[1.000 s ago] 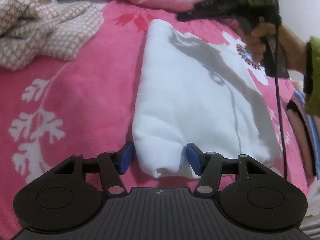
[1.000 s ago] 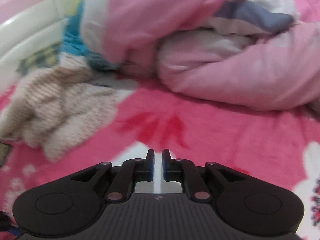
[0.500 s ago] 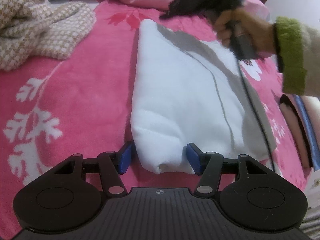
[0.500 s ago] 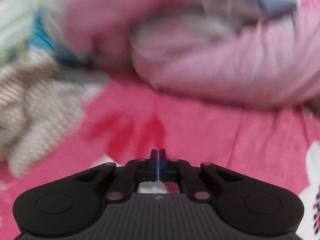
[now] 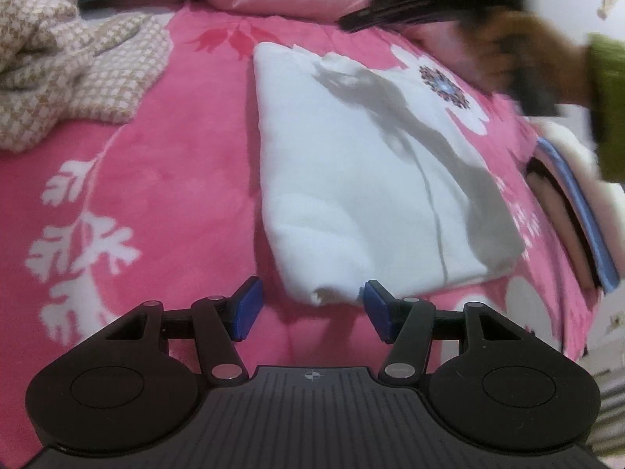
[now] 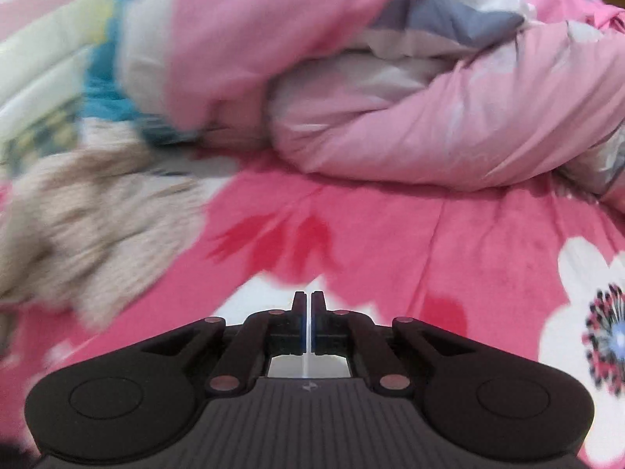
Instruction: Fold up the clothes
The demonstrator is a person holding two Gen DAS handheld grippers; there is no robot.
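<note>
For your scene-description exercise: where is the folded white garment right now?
In the left wrist view the folded white garment lies centre on the pink floral blanket, just ahead of the open left gripper, right of the beige houndstooth garment.

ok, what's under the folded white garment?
The white garment lies flat on the pink floral blanket, which shows all around its edges. Whatever sits beneath its middle is covered. The left tongs stand open at its near edge.

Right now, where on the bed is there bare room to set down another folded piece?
The bare pink blanket between the white folded garment and the houndstooth garment is free. The far end is crowded by the pink duvet; to the white garment's right, a stack fills the bed's edge.
</note>
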